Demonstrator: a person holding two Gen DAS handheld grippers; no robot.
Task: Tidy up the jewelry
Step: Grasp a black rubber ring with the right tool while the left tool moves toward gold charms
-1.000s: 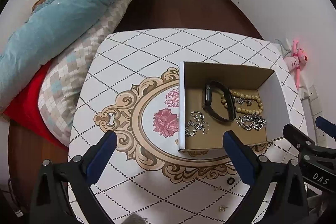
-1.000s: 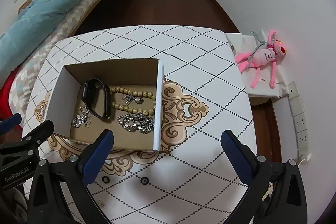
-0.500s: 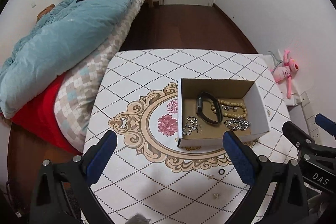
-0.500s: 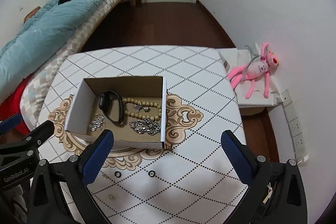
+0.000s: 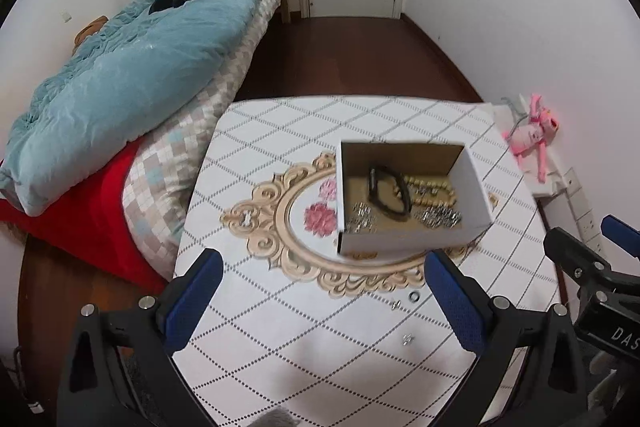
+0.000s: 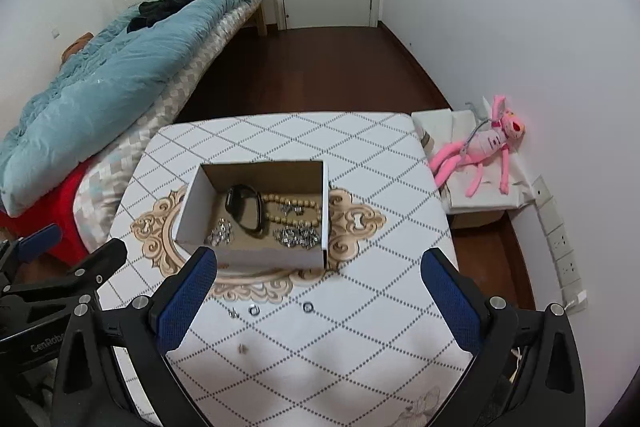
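The tiny pieces (image 6: 243, 348) near the rings (image 6: 253, 310) on the table (studs, perhaps) are too small to identify.

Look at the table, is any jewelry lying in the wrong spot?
Yes. Two small dark rings and a couple of tiny silver pieces lie loose on the white diamond-patterned table, in front of the open cardboard box. The other jewelry, like the black wristband and beaded bracelet, sits inside.

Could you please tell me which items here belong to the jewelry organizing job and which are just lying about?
Job: cardboard box, black band, bead bracelet, silver chains, loose rings on the table.
Lying about: pink plush toy, blue duvet, black clothing.
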